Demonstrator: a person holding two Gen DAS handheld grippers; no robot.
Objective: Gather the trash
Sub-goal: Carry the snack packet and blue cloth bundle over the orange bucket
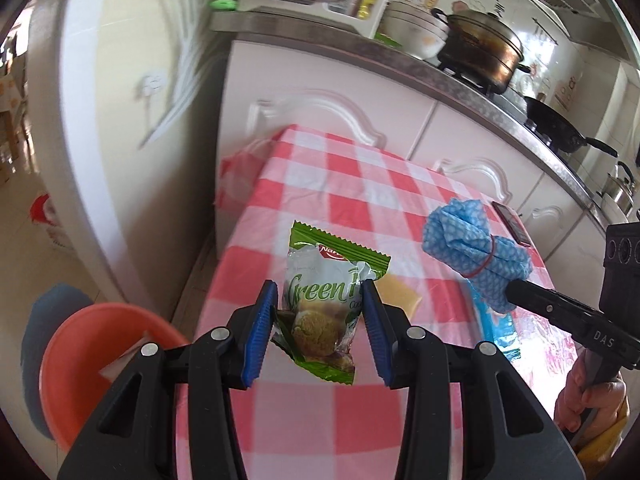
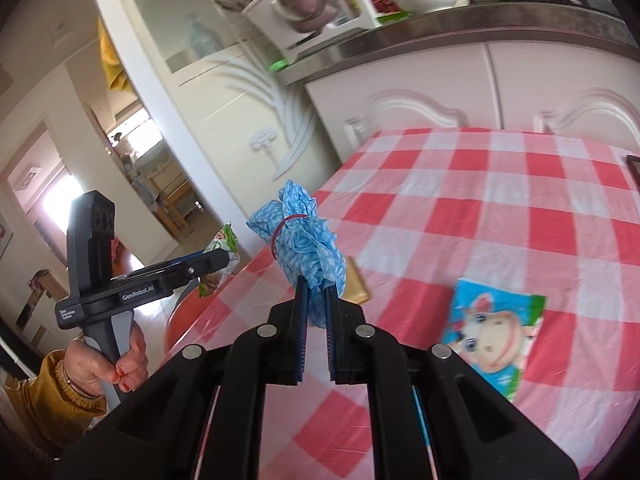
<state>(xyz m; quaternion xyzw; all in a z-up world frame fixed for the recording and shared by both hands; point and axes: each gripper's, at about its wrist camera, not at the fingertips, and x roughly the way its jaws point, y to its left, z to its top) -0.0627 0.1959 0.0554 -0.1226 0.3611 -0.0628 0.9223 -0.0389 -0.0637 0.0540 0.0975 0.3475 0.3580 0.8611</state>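
Observation:
My left gripper holds a green-and-white cookie wrapper between its blue pads above the left edge of the red-checked table; the wrapper hangs crumpled between the fingers. It also shows in the right wrist view. My right gripper is shut on a blue cloth bundle tied with a red rubber band, held above the table; the bundle shows in the left wrist view. An orange basin sits on the floor below left of the table.
A blue cartoon packet and a yellow flat piece lie on the table. A dark phone lies near the far edge. White cabinets and a counter with pots stand behind the table.

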